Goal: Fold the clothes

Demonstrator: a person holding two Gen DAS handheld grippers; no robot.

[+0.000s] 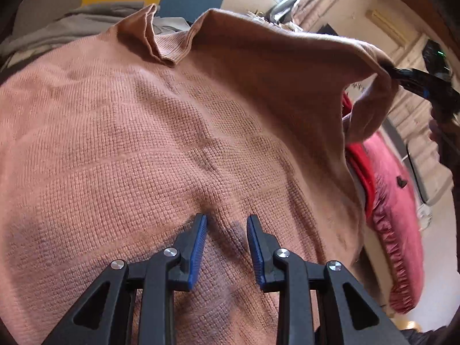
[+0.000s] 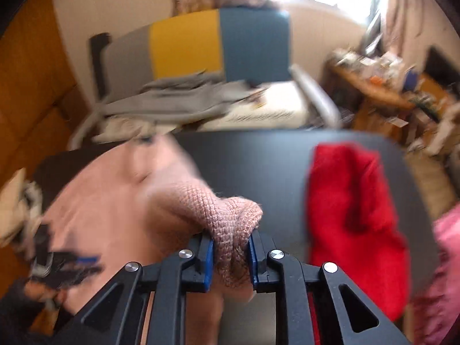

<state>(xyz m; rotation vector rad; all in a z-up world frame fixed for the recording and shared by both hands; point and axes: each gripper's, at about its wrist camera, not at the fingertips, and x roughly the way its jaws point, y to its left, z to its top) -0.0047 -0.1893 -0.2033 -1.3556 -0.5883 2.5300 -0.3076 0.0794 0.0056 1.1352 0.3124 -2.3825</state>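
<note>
A pink knit sweater [image 1: 161, 143] fills the left wrist view, spread out under my left gripper [image 1: 227, 230]. That gripper is open and hovers just over the knit, with nothing between its blue pads. My right gripper [image 2: 231, 238] is shut on a bunched edge of the sweater [image 2: 224, 215]. In the left wrist view it appears at the upper right as the right gripper [image 1: 402, 76], holding that edge lifted so the fabric folds over. The rest of the sweater lies on the dark table [image 2: 258, 158]. The left gripper [image 2: 66, 264] shows blurred at the lower left.
A red garment [image 2: 350, 215] lies on the table's right part, with a pink item [image 2: 448, 244] beside it at the edge. Behind the table stands a grey, yellow and blue chair [image 2: 201, 49] piled with grey clothes [image 2: 172, 100]. A cluttered desk [image 2: 388, 86] is at the far right.
</note>
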